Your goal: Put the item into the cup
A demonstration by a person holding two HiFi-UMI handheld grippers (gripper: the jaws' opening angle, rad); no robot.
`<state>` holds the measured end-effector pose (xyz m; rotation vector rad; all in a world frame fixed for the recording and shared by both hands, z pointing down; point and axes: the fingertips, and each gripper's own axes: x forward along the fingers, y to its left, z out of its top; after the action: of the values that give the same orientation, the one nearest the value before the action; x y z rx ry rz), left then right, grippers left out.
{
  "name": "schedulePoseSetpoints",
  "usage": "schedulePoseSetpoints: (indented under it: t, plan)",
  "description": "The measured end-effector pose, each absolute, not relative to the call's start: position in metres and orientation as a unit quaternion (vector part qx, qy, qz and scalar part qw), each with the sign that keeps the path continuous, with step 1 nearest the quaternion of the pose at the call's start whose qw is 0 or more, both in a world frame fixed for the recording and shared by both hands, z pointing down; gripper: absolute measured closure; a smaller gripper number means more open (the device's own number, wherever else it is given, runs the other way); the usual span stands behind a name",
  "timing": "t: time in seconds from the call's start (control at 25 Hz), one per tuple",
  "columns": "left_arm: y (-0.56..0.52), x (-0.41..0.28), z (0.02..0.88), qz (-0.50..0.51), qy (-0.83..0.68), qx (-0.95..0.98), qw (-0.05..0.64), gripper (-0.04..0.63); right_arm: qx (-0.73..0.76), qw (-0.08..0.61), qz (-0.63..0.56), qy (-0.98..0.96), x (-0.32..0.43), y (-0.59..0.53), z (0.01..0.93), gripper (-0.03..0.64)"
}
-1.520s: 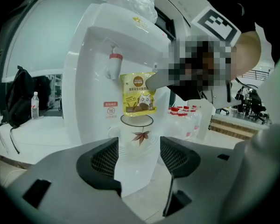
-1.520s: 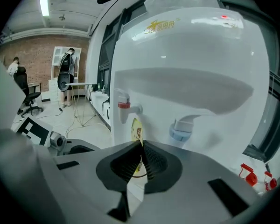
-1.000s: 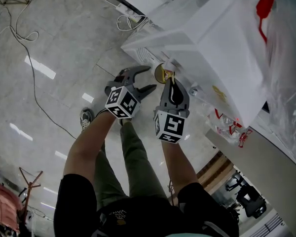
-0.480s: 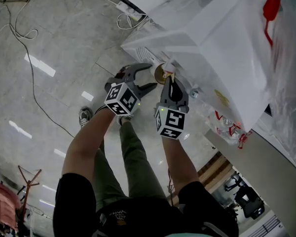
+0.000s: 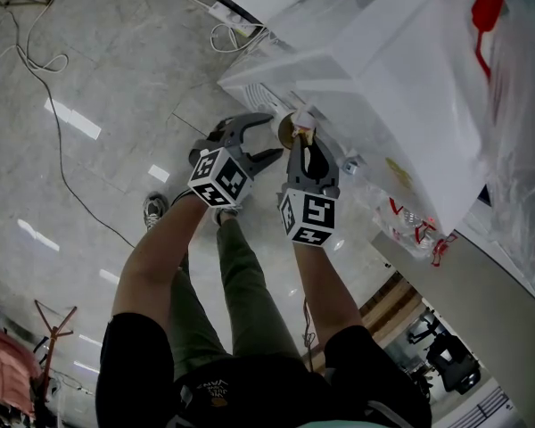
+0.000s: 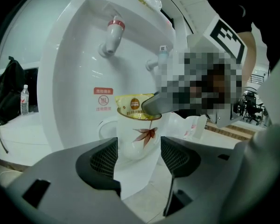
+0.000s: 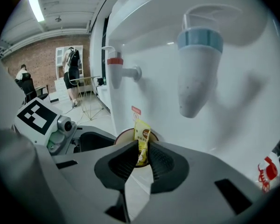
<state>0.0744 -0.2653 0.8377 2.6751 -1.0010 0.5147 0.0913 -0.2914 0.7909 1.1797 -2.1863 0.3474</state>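
A white cup point(image 6: 139, 136) with a red leaf print stands in the recess of the water dispenser point(image 6: 74, 78), below its taps. My right gripper point(image 7: 141, 155) is shut on a yellow sachet point(image 7: 141, 139), and the sachet's lower end is in the cup's mouth point(image 7: 123, 136). The left gripper view shows the sachet point(image 6: 130, 105) sticking up out of the cup. My left gripper point(image 6: 139, 157) is open, its fingertips on either side of the cup's base; I cannot tell if they touch it. In the head view both grippers, left point(image 5: 269, 139) and right point(image 5: 305, 143), meet at the cup point(image 5: 288, 129).
The dispenser has a red tap point(image 6: 113, 29) and a blue tap point(image 7: 196, 73) overhead. A plastic bag with red handles point(image 5: 486, 7) lies on top of it, and a clear bag point(image 5: 401, 221) hangs on its right. Cables point(image 5: 36, 61) run over the tiled floor. People stand far off point(image 7: 72, 64).
Both grippers have edged slightly toward the dispenser. The right one has carried the sachet closer over the cup. Neither grip has changed.
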Motion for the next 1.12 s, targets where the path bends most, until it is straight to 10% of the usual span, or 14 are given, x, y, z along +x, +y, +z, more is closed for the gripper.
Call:
schedulePoseSetpoints:
  t: [0.68,1.12]
  plan:
    - [-0.217,0.037,0.769,0.159,-0.334,0.923,0.110,0.311,0.531,0.218,0.153,-0.804,0.108,-0.244,0.722,0.569]
    - [-0.190,0.022,0.669,0.147,-0.340,0.925,0.084,0.506,0.560,0.172,0.167,-0.793,0.123,-0.203,0.653,0.569]
